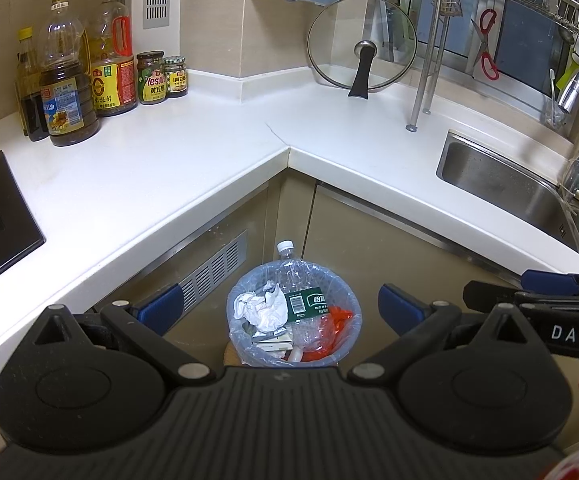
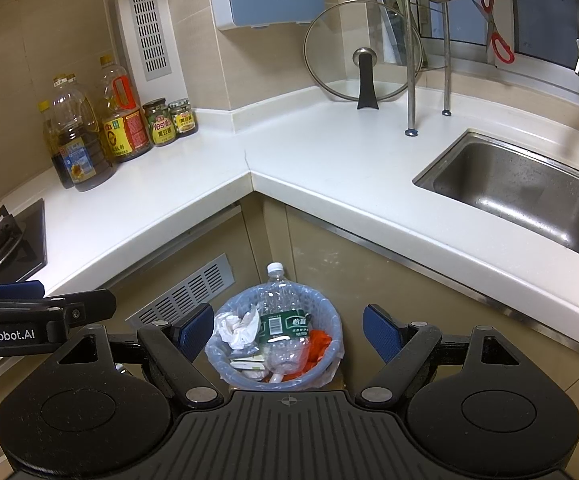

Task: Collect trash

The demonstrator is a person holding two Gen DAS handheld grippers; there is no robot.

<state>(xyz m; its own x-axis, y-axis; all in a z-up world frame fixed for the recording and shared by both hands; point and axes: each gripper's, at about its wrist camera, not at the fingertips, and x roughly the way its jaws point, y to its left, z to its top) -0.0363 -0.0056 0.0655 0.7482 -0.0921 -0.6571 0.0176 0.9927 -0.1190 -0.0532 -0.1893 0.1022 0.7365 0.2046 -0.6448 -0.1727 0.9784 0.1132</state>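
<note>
While hanging side by side above the floor corner under the white counter point(image 1: 193, 168), both grippers spread wide and empty: left gripper point(image 1: 279, 310) with its blue pads point(image 1: 161, 306) parted, right gripper point(image 2: 287, 330) likewise parted, nothing pinched in either. Framed between each pair of pads, but lower and farther off, not touched: a round blue bin point(image 1: 294, 312) lined with a clear plastic bag, standing on the floor against the beige cabinet doors point(image 1: 389, 248) where the two runs of counter meet.

Packed nearly to the rim. Sticking up tallest, a crushed clear plastic bottle point(image 2: 279, 312) with a white cap and a dark green label, leaning on the far edge of the bin. Left of the bottle, crumpled white tissue point(image 2: 238, 326); right of it, a scrap of red-orange plastic point(image 2: 318, 346); near the front, small flat cartons point(image 2: 249, 360), print too small to read.

Up on the counter, well apart from the bin: oil bottles point(image 1: 69, 92) at left, a glass pot lid point(image 1: 361, 46) propped against the wall, a steel sink point(image 2: 529, 192) at right.
</note>
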